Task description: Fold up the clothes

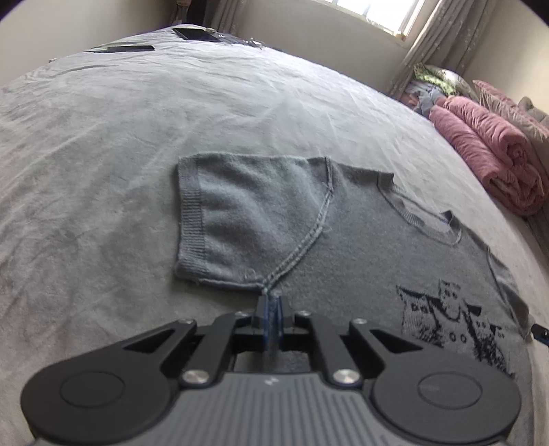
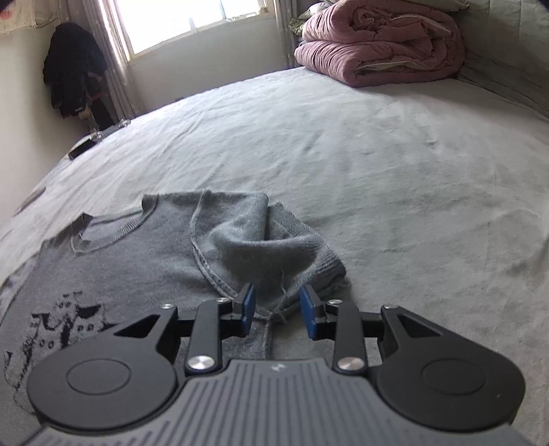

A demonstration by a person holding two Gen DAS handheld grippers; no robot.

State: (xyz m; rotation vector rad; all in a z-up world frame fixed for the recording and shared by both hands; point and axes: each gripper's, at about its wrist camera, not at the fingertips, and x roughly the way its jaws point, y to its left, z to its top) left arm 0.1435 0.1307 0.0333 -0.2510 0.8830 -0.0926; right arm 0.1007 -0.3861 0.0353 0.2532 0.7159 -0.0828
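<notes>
Grey bedsheet [image 1: 120, 154] covers the whole bed, wrinkled. Left wrist view, left to right: two dark flat slabs, likely phones [image 1: 197, 33], at the far bed edge, well apart from the work; bright window [image 1: 377, 13] with pale curtain [image 1: 442, 44] at upper right; heap of mixed fabric below the curtain; folded pink quilt [image 1: 490, 154] along the right bed edge. Nothing lies between the grippers and the garment. Grey knit sweater [image 1: 360, 247] lies flat on the sheet, neckline toward the quilt, dark knitted pattern [image 1: 453, 326] on the chest at lower right, one short sleeve [image 1: 247, 216] spread flat to the left with ribbed cuff outermost. Left gripper [image 1: 271, 308] jaws clenched together, blue pads meeting right at the underarm seam corner; a thin bit of knit seems pinched there, hard to confirm. Right wrist view, left to right: dark clothes [image 2: 72, 68] hanging in the room corner, phone at the left bed edge, window, pink quilt at top right. The sweater's other sleeve [image 2: 267, 247] is rumpled, bunched up in a raised fold, cuff curled over. Right gripper [image 2: 278, 308] jaws released, partly apart, blue pads [image 2: 248, 308] clear of the cloth; underarm seam and loose threads sit in the gap between them, just ahead of the linkage.
</notes>
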